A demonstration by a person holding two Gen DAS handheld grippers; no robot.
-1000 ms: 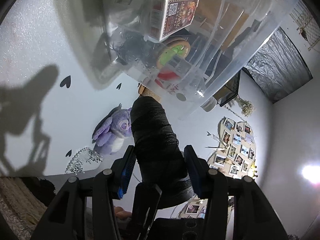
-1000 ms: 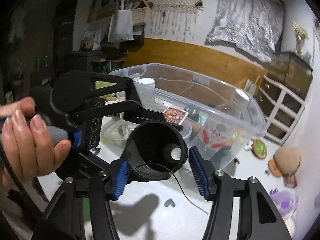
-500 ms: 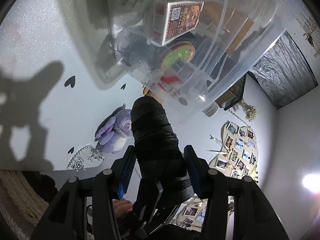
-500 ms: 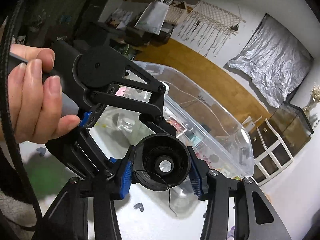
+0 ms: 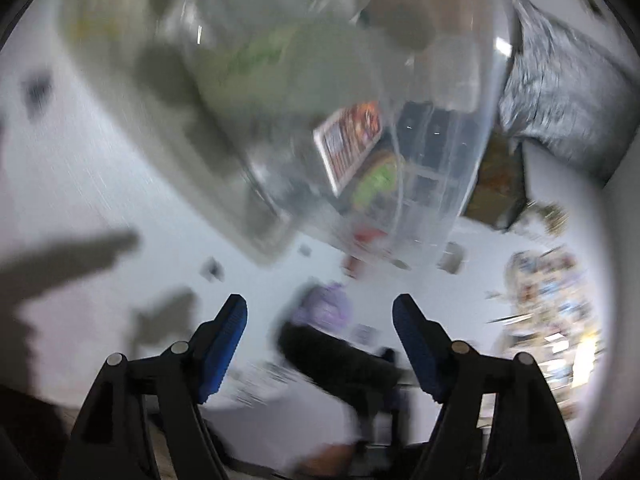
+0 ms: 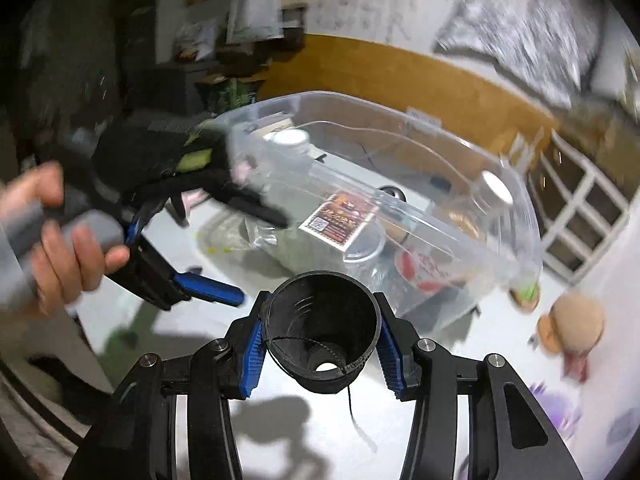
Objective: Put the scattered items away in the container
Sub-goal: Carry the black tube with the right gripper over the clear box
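The right gripper is clenched on the black spool, whose long axis points straight ahead, hollow end toward the bin. The bin sits on the table at about one o'clock from it, near and lower. The left gripper hangs spread and empty, so the right is the one to reach over the rim.
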